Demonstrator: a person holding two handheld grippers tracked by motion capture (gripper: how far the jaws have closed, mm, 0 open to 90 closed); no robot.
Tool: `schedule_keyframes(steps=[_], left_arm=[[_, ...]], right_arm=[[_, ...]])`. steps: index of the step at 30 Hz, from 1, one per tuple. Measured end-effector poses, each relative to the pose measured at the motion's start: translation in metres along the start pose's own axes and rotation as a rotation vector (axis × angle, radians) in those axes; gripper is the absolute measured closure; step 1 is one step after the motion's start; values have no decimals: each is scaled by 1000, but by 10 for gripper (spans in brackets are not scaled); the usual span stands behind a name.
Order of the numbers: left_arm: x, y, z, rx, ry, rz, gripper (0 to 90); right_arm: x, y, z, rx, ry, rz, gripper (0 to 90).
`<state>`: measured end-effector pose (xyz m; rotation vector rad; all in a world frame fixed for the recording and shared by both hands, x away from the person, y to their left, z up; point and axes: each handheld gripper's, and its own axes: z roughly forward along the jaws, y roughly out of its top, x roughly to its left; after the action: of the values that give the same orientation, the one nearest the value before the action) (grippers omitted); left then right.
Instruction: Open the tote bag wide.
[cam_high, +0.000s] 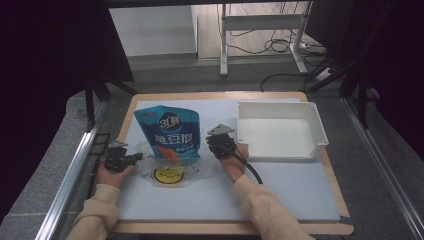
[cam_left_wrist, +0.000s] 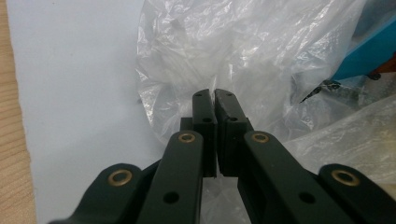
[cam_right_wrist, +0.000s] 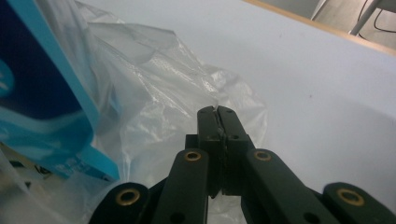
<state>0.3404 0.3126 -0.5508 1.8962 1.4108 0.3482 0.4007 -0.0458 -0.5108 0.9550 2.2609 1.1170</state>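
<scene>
A blue printed pouch (cam_high: 170, 131) stands partly inside a crumpled clear plastic bag (cam_high: 197, 167) on the white mat, with a yellow round item (cam_high: 169, 175) in front of it. My left gripper (cam_high: 139, 157) is at the bag's left edge, and its jaws are shut on a fold of the clear film (cam_left_wrist: 243, 56). My right gripper (cam_high: 214, 145) is at the bag's right edge, jaws shut on the film (cam_right_wrist: 163, 93) too. The pouch's blue edge (cam_left_wrist: 373, 51) is at the far right of the left gripper view, and the pouch (cam_right_wrist: 42, 93) is at the left of the right gripper view.
A white rectangular tray (cam_high: 320, 127) sits at the back right of the mat, close to my right gripper. The wooden table edge (cam_high: 220, 95) runs behind the mat. Bare mat (cam_high: 290, 190) lies in front and to the right.
</scene>
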Motion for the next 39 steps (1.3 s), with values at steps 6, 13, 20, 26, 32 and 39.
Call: schedule_keyframes(steps=[6, 13, 20, 26, 32, 39], left_arm=[[0, 0, 0, 0, 0, 0, 881], [0, 0, 0, 2, -2, -2, 880], [0, 0, 0, 4, -2, -4, 880], [1, 0, 0, 5, -2, -4, 880], [1, 1, -2, 0, 0, -4, 866], [0, 8, -18, -99, -11, -33, 764]], right_arm=[[-3, -13, 10, 47, 4, 69, 888], [-15, -24, 18, 86, 50, 176, 889], [-16, -24, 18, 99, 58, 176, 889], [-17, -25, 18, 104, 67, 179, 889], [-18, -25, 16, 97, 74, 180, 853], [-12, -14, -3, 28, 84, 143, 711]])
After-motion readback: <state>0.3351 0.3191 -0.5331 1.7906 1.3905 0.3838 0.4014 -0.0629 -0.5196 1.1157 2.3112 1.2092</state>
